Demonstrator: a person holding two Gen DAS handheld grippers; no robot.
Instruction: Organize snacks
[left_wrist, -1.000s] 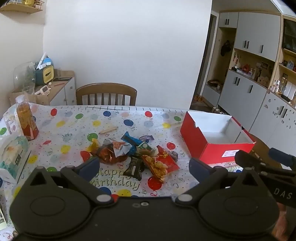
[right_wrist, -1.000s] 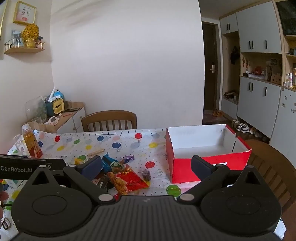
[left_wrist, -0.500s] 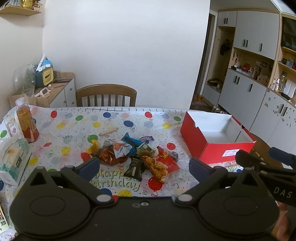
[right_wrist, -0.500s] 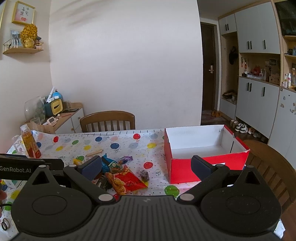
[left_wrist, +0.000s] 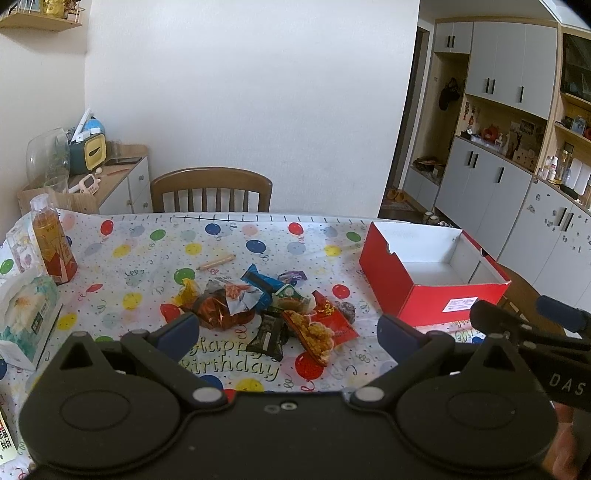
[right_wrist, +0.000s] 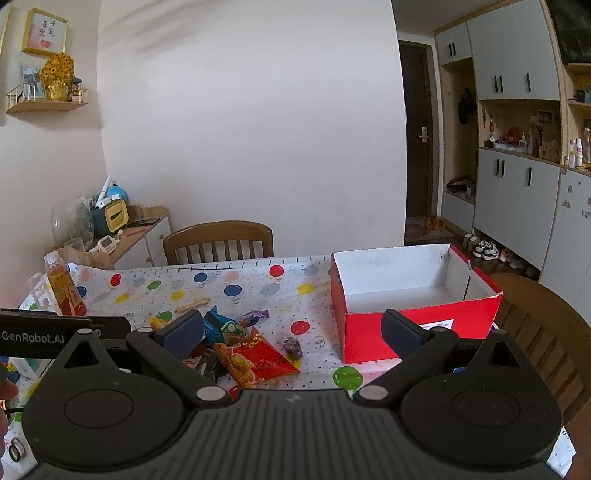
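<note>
Jaws wide apart on left gripper (left_wrist: 288, 328) and right gripper (right_wrist: 293, 330), both holding nothing; snack pile (left_wrist: 269, 306) beside red box (left_wrist: 424, 295), apparently empty, on surface (left_wrist: 147, 258).

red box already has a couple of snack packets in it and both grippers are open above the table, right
Not quite. The red box is empty: the right wrist view shows only its bare white inside. The snack packets all lie in a pile on the tablecloth beside it. Both the left gripper and right gripper are open.
</note>
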